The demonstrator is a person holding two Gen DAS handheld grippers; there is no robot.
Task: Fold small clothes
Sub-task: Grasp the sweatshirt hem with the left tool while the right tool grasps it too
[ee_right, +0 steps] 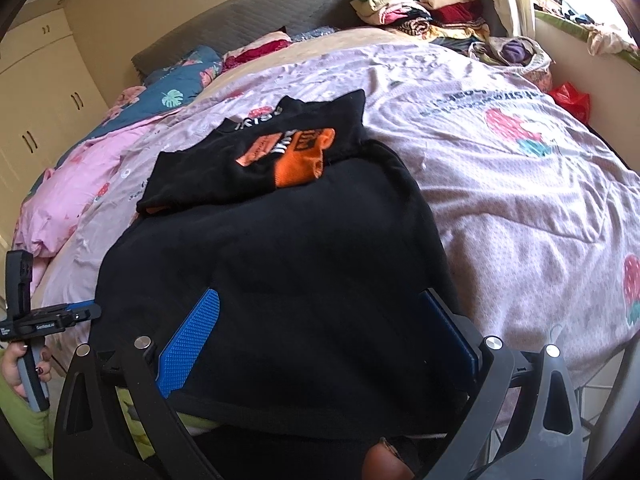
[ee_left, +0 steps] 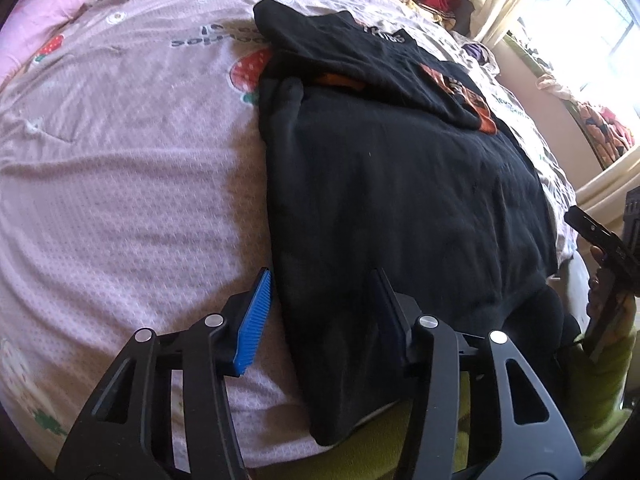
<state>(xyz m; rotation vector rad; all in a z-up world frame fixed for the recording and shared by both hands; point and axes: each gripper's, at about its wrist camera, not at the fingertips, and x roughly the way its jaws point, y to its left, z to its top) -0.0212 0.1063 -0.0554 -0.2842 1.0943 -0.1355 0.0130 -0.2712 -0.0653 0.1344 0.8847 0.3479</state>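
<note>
A black garment (ee_right: 280, 264) lay on the bed (ee_right: 520, 208), its long axis running away from the person, with a smaller black-and-orange top (ee_right: 256, 160) overlapping its far end. Both tongs stood wide open, holding nothing: the left tongs (ee_left: 320, 312) straddled the garment's near left edge, and the right tongs (ee_right: 316, 336) spanned its near hem, seemingly nearer.

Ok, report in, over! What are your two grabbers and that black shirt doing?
Left gripper open, straddling black shirt near edge. Right gripper open, shirt hem between fingers. Shirt's top folded over, on strawberry bedsheet. Nothing in the way.
</note>
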